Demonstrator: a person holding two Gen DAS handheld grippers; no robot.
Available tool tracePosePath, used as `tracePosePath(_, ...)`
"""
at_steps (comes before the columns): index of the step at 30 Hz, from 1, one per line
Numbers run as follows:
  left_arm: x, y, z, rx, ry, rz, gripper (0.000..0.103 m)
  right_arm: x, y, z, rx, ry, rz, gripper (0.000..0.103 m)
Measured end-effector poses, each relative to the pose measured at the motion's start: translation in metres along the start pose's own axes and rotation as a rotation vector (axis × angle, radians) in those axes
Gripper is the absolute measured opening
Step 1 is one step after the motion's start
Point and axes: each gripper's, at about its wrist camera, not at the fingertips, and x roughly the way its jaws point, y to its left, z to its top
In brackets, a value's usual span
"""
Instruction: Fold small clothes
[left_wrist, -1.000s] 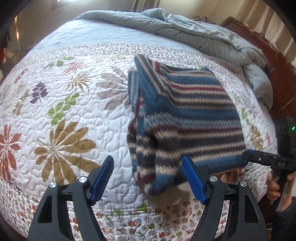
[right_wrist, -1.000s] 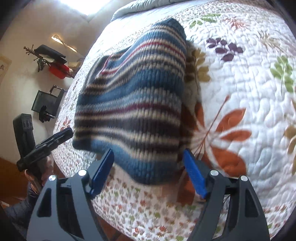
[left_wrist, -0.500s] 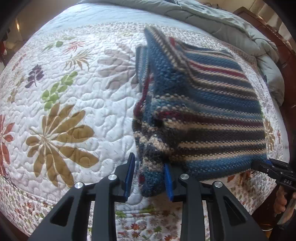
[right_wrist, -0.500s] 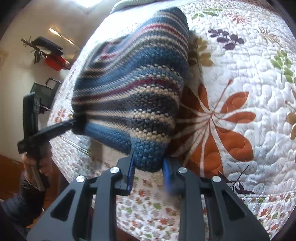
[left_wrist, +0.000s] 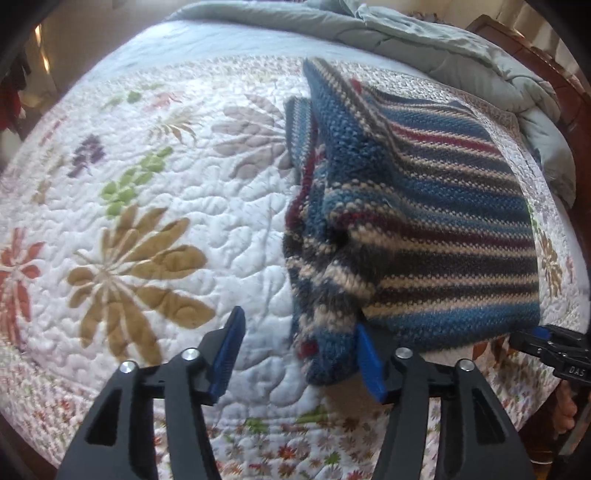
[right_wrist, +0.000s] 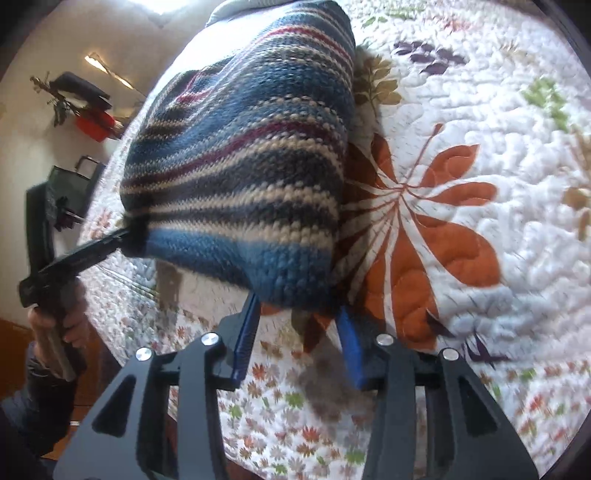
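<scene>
Through the left wrist we see our left gripper (left_wrist: 299, 354) opening, pads clear of the striped knit sweater (left_wrist: 424, 236) at two o'clock on the floral quilt (left_wrist: 147, 221). Through the right wrist, our right gripper (right_wrist: 299, 334) opens narrowly under the sweater's corner at twelve o'clock.

A folded blue, cream and maroon striped knit sweater (left_wrist: 424, 229) lies bunched near the floral quilt's (left_wrist: 155, 229) edge.

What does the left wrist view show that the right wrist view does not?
Only the left wrist view: a rumpled grey comforter and the dark wooden bed frame. Only the right wrist view: a cream wall with a lit lamp and a red object. Both: the folded blue, cream and maroon striped knit sweater lying on the white floral quilt, blue-padded grippers opening.
</scene>
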Motion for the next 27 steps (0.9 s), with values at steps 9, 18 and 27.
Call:
tracePosePath(9, -0.041, -0.011, -0.039, 0.034, -0.064, 0.143, 0.082, -0.030, 0.023, -0.042, 0.048, -0.103, -0.171, 0.075)
tracePosePath(18, -0.088, -0.017, -0.058, 0.035, -0.135, 0.204, 0.088, -0.060, 0.051, -0.057, 0.052, -0.179, -0.245, 0.089)
tracePosePath(27, -0.133, -0.036, -0.062, 0.067, -0.206, 0.166, 0.091, -0.077, 0.085, -0.057, 0.029, -0.208, -0.254, 0.090)
